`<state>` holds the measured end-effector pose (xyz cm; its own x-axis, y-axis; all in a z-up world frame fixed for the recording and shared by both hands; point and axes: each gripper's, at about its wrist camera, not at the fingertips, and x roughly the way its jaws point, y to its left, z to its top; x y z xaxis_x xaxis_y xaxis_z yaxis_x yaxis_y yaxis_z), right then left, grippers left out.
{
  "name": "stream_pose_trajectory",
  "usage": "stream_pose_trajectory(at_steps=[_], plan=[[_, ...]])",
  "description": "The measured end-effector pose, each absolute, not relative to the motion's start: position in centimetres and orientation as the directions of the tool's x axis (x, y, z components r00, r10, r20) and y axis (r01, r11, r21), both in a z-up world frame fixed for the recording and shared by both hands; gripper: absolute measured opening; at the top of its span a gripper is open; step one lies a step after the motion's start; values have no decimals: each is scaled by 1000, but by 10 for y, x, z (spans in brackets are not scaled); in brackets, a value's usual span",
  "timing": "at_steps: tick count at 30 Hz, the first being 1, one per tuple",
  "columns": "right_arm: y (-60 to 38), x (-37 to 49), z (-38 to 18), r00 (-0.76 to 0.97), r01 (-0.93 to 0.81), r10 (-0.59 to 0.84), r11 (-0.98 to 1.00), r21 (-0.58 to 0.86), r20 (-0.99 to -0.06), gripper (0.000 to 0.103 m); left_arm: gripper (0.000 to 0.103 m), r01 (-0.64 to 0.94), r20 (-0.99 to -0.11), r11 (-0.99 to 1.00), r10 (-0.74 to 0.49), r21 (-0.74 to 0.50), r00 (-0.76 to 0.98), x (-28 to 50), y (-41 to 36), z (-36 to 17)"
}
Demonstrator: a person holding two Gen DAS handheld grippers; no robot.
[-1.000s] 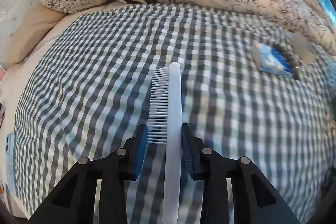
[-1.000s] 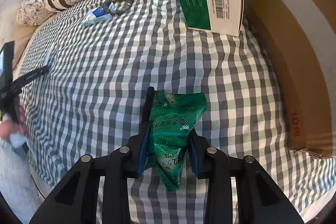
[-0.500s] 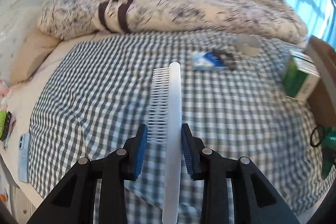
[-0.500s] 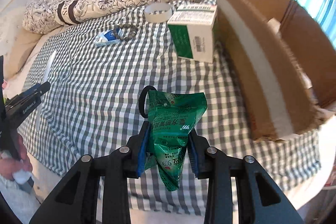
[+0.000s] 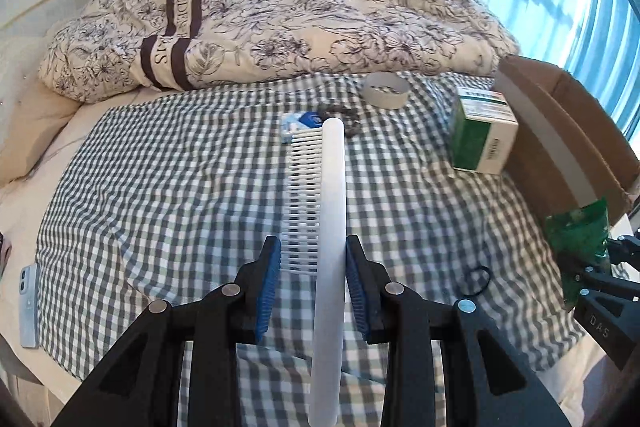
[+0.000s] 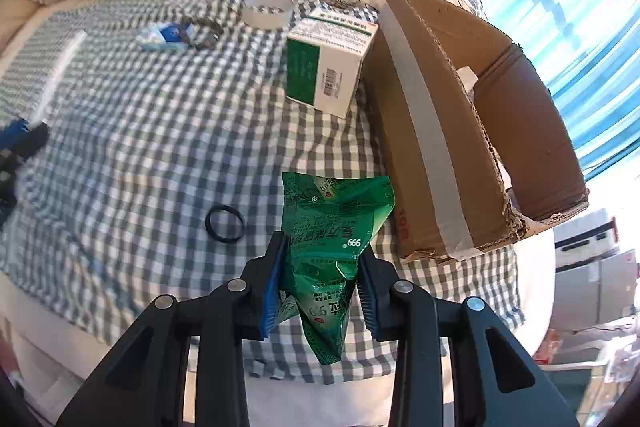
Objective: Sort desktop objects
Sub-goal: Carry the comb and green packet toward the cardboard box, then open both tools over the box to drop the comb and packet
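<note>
Left wrist view: left gripper point(image 5: 313, 279) raised above the bed point(image 5: 160, 187), jaws closed on a white comb point(image 5: 330, 227), spine running forward, teeth to the left. Beyond its tip, a blue packet point(image 5: 298, 121) and a string of beads point(image 5: 344, 115) touching each other, then a tape roll point(image 5: 386, 89) near the quilt point(image 5: 280, 19). Green-and-white carton point(image 5: 482, 137) standing just beside the open cardboard box point(image 5: 560, 131) at the right. Black ring point(image 5: 476, 281) lying on the checked cloth; phone point(image 5: 29, 307) at the far left edge. Right gripper visible at the right border, green pouch in it.

Right wrist view: right gripper point(image 6: 320, 285) also lifted clear, jaws clamped on the crumpled green pouch point(image 6: 330, 247), held near the box point(image 6: 480, 131) front corner but not yet over the opening. Ring point(image 6: 225, 223) left of the pouch, well apart from the carton point(image 6: 326, 67). Tape point(image 6: 267, 9), packet point(image 6: 164, 35) and beads point(image 6: 206, 34) farther back, somewhat blurred.

Step in hand, judging by this: carrying both picked items toward the box. Next move calls for bringing the pouch over the rim above the taped wall, then opening; likewise the comb, probably angled to fit lengthwise.
</note>
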<state>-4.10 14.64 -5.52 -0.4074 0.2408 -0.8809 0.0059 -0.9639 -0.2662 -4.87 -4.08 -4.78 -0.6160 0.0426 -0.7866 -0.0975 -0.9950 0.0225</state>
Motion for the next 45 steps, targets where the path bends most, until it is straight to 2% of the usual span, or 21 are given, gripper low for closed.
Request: stream_pose_trajectory(at_steps=[10,15,18,22,31,33,34,35,37,41,45], plan=[[193,-39,0,-494,-60,107,-994,-90,-863,33,32,-202,-776,-979,100,36,-623,-52,18,-24],[249,-38,37,-573,-124,87,-992,-19,-815,33,33,-330,-748,-943,243,-35,-617,-63,75,18],[290,-37,48,-595,-176,88,-984,22,-799,33,33,-386,-728,-922,283,-27,-624,-70,118,38],[349,-41,49,-608,-250,87,-964,87,-789,33,33,-465,-718,-883,358,-54,-597,-85,181,49],[425,-70,17,-580,-316,48,-934,169,-814,35,33,-540,-763,-839,389,-63,-516,-113,283,23],[431,-73,14,-583,-321,52,-931,171,-811,46,42,-527,-769,-849,369,-49,-522,-119,292,17],[434,-73,13,-587,-329,60,-929,170,-807,51,57,-520,-770,-854,351,-30,-532,-121,296,15],[438,-72,13,-593,-336,71,-927,166,-802,51,69,-505,-772,-863,317,6,-551,-121,298,12],[444,-72,12,-600,-339,67,-924,178,-797,52,85,-479,-777,-877,270,45,-568,-124,299,9],[445,-70,10,-596,-332,56,-925,182,-801,52,87,-472,-772,-882,307,-10,-557,-122,284,14],[427,-57,17,-600,-304,45,-936,176,-799,52,88,-434,-754,-900,261,35,-602,-111,255,25]])
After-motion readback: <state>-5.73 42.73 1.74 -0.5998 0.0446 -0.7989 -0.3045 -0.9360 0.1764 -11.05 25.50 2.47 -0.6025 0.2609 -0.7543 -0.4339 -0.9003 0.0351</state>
